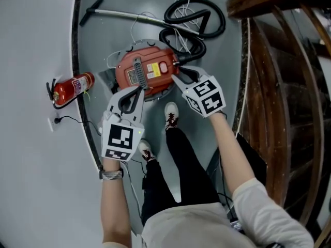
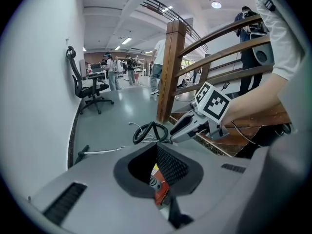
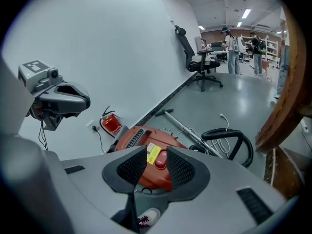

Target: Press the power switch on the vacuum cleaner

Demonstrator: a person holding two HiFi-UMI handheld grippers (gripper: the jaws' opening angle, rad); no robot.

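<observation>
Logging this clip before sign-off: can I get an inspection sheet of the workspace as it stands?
Surface: grey floor along a white wall.
Job's things: red vacuum cleaner on the floor; power switch on top, no tongs on it.
Clutter: fire extinguisher by the wall; black hose and metal wand beyond the vacuum.
Grippers: left tongs open, empty, over the vacuum's near edge; right tongs open, empty, the switch framed between the jaws.
Cables: white cord near the hose; dark lead at a wall socket.
Surroundings: wooden stair railing; office chair and people farther off.
</observation>
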